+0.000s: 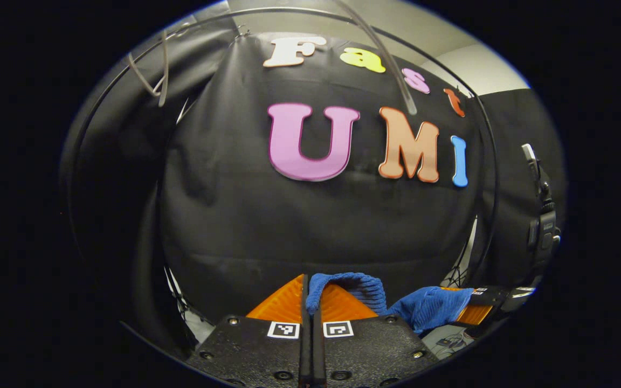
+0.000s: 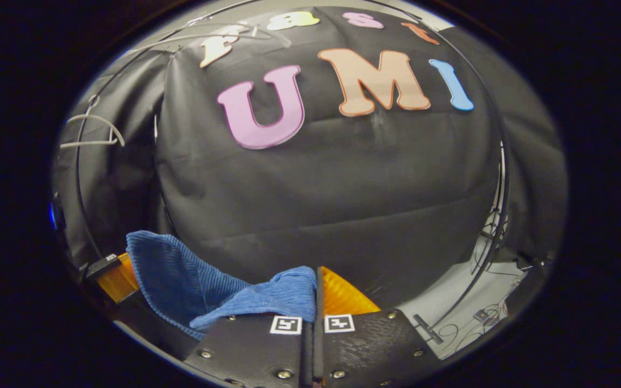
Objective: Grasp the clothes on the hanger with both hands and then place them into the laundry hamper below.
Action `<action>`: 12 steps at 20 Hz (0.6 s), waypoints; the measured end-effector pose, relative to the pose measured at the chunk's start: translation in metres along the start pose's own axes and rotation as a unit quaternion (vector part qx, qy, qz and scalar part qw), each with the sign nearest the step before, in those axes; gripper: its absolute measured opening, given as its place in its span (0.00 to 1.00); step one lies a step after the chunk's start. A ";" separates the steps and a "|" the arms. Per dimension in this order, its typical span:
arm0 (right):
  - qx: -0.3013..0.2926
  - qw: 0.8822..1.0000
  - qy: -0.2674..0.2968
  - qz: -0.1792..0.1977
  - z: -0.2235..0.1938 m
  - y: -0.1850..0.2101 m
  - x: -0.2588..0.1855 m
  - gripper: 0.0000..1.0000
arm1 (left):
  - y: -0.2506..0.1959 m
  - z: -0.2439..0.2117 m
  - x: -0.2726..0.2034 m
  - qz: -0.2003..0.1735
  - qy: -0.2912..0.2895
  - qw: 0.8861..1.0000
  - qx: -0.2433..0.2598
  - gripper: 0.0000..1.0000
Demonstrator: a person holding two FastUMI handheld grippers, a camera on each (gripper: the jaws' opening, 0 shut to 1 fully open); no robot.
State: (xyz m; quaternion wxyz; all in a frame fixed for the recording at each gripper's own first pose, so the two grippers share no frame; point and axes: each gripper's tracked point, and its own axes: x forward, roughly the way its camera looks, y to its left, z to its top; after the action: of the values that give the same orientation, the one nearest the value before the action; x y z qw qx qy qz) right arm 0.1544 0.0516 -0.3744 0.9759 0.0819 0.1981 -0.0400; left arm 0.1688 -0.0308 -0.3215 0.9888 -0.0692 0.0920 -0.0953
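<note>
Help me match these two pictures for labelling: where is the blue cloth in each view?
Left gripper view: blue cloth at bottom centre, pinched in the left gripper.
Right gripper view: blue cloth at lower left, running to the right gripper.
Shared landmark: the black wall behind.

Premises: a purpose-built recording booth, not a lived-in home. Ahead of both grippers, black cloth (image 1: 316,226) is draped as a back wall, carried on a thin dark curved frame (image 1: 491,178). Above it, in the left gripper view, a pale ceiling and plain wall (image 1: 483,67) are visible. Below and to the right of the right gripper, a light floor (image 2: 467,302) carries loose cables and a small device (image 2: 482,314). A bare wire hanger (image 2: 92,132) hangs upper left.
</note>
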 end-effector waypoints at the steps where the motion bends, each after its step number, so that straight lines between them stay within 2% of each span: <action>1: 0.001 1.000 0.007 -0.008 -0.013 -0.007 0.004 0.01 | 0.004 -0.016 0.002 0.001 0.016 1.000 -0.002 0.02; 5: -0.026 0.998 0.040 -0.032 -0.059 -0.023 0.013 0.02 | 0.009 -0.065 0.007 -0.003 0.054 0.999 0.004 0.02; 9: -0.009 0.996 0.079 -0.045 -0.103 -0.035 0.019 0.04 | 0.009 -0.106 0.010 -0.008 0.088 0.996 0.013 0.02; 12: -0.013 0.991 0.120 -0.061 -0.141 -0.047 0.020 0.04 | 0.015 -0.148 0.009 0.000 0.138 0.990 0.022 0.04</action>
State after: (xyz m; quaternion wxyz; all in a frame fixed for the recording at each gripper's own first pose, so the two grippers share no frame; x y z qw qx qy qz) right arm 0.1142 0.0296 -0.5169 0.9417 0.0612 0.3193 -0.0869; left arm 0.1516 -0.0355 -0.4699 0.9679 -0.0341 0.2257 -0.1056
